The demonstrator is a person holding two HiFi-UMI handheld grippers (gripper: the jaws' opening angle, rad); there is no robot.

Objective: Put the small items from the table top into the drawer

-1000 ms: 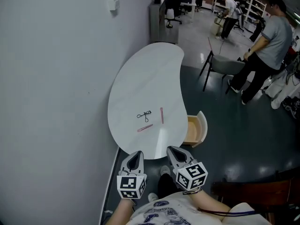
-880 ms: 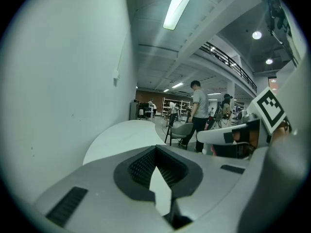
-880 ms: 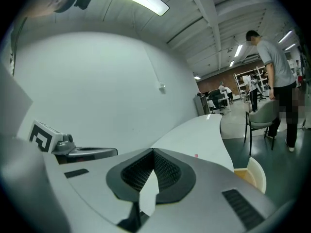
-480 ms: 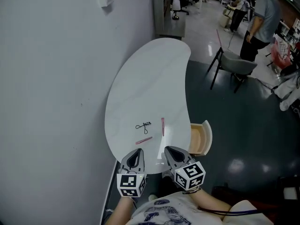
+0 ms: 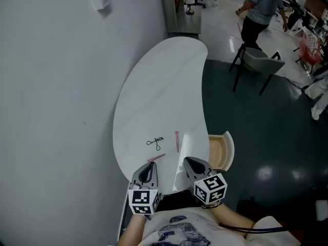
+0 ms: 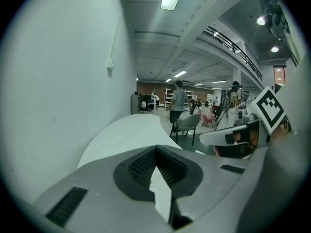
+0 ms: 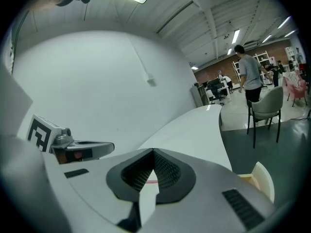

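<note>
The person is wearing a white T-shirt (image 5: pixel 173 230) with a dark printed pattern across the chest. The left tongs (image 5: pixel 148 168) and right tongs (image 5: pixel 190 161) are showing smooth grey shells tapering to a point, with black ribbed pads inside. The left cube (image 5: pixel 143 201) and right cube (image 5: pixel 210 188) are white and are carrying black square markers. A thin dark cable (image 5: pixel 251 232) is running beside the right arm.

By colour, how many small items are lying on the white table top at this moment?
Pink sticks: 2
Black wire tool: 1
Total: 3
</note>
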